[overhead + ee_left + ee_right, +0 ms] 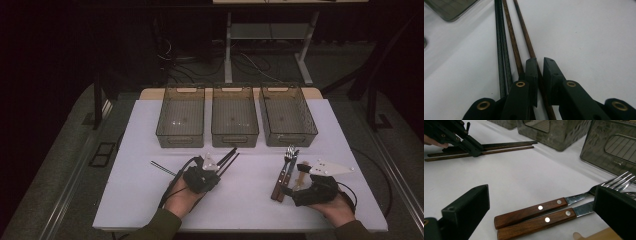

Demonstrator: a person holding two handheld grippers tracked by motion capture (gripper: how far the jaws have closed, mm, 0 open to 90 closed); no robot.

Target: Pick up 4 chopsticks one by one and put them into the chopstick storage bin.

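Observation:
My left gripper (539,62) lies low on the white table, shut on a brown chopstick (525,32) that runs between its pads. A second brown chopstick (511,37) and a dark pair (501,45) lie just beside it. In the high view this gripper (218,169) sits left of centre, the sticks (229,156) fanning out toward the bins. My right gripper (542,195) stands open around two wooden-handled pieces of cutlery (534,211), touching neither; fork tines (616,181) show. From above it (295,180) is at the front right beside the cutlery (284,175).
Three clear plastic bins (180,141) (235,141) (290,140) stand side by side at the back of the table. One dark stick (162,167) lies left of my left hand. A pale wooden utensil (302,175) rests by the forks. Cables trail on the floor behind.

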